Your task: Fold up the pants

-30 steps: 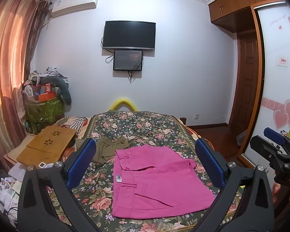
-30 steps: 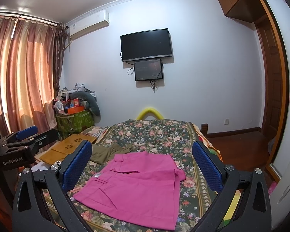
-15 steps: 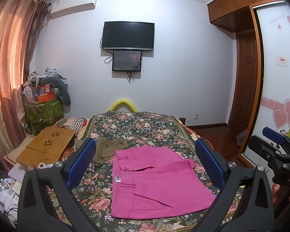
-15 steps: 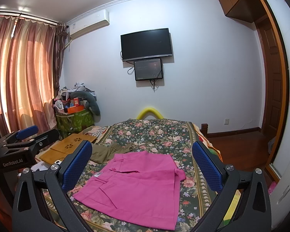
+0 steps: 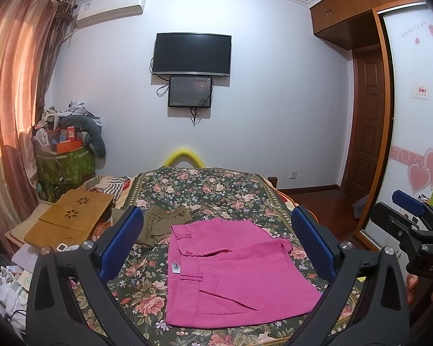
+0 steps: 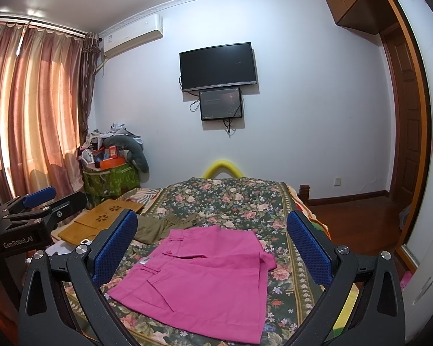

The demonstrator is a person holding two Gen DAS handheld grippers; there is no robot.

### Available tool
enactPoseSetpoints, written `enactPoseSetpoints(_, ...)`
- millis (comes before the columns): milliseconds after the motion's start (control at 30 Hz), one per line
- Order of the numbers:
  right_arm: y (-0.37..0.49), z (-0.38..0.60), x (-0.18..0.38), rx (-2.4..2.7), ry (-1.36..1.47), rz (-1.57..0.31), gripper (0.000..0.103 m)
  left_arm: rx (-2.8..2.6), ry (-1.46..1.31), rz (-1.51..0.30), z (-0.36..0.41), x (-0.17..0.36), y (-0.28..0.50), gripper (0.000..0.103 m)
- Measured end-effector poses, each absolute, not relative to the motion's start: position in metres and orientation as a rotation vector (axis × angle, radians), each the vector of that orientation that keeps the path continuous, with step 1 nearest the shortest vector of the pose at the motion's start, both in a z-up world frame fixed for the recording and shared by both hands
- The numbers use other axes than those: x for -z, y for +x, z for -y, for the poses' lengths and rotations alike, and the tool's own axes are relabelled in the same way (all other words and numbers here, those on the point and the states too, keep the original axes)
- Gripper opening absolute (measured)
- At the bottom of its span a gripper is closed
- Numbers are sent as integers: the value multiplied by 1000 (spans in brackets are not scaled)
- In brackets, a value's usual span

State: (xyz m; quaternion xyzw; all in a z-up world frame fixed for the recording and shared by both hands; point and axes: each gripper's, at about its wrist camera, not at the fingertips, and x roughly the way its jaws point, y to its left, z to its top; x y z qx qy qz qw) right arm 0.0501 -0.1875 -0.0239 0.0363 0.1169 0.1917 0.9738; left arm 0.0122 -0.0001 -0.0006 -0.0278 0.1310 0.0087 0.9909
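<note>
I hold my left gripper (image 5: 216, 245) above the near end of the bed, its blue pads spread wide with nothing between them. My right gripper (image 6: 212, 248) hangs the same way, jaws apart and empty. The pink pants (image 5: 231, 271) lie folded flat on the floral bedspread (image 5: 205, 190), clear of both grippers. An olive-green garment (image 5: 158, 226) sits crumpled just beyond them, touching their far left corner. A wooden lap desk (image 5: 69, 219) rests to the left of the bed.
</note>
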Motion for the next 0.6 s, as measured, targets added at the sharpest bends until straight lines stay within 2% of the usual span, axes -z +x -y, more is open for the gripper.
enactPoseSetpoints(600, 62, 187, 31, -372, 66, -269, 103, -9, -62, -305, -2, 9, 34, 103)
